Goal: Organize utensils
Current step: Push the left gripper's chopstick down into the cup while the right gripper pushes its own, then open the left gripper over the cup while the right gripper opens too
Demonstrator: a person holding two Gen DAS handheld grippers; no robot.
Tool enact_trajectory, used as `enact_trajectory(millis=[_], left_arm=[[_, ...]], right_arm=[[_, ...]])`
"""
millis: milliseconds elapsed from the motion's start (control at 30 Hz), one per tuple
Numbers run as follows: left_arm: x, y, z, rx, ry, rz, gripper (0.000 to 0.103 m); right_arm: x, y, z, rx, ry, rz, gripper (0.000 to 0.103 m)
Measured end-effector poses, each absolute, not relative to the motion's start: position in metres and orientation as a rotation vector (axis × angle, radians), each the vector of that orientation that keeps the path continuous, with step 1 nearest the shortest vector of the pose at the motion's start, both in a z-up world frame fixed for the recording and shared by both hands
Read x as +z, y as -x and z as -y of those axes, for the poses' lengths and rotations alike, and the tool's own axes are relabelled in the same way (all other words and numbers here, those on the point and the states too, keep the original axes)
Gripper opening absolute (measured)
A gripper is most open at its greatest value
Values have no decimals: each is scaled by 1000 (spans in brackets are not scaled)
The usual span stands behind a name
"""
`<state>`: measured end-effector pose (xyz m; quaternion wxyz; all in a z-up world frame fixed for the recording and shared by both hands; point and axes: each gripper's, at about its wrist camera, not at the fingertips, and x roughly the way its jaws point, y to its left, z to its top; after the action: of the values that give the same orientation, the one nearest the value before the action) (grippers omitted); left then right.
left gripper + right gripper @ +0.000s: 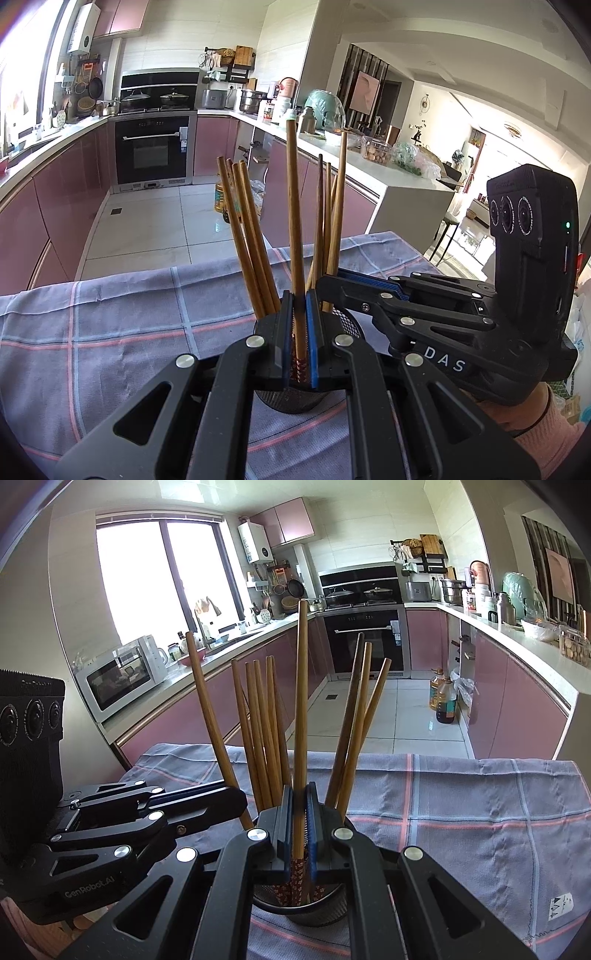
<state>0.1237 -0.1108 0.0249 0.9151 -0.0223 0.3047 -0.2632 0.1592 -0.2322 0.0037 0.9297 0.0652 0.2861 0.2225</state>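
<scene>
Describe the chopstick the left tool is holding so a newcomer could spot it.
On the checked cloth stands a dark mesh holder of brown chopsticks. The left tool clamps one chopstick near its patterned end; it stands upright and tallest, while the others lean outward.

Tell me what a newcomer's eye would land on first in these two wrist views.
First, the bundle of wooden chopsticks fanning upright out of a dark mesh holder on the checked grey cloth. Next, each gripper clamped on one chopstick above the holder: the left gripper on a tall one in the left wrist view, the right gripper on another. Behind lies a pink-fronted kitchen.
</scene>
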Motion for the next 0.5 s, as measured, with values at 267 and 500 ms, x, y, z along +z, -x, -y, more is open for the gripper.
enact_trajectory(millis=[267,500], left_arm=[[22,-131,110,-525,42,-634,8],[17,-138,107,-507,42,-642,8]], right_arm=[[3,-163,234,457,-148,-592,6],[2,-166,235,455,-156,-594,8]])
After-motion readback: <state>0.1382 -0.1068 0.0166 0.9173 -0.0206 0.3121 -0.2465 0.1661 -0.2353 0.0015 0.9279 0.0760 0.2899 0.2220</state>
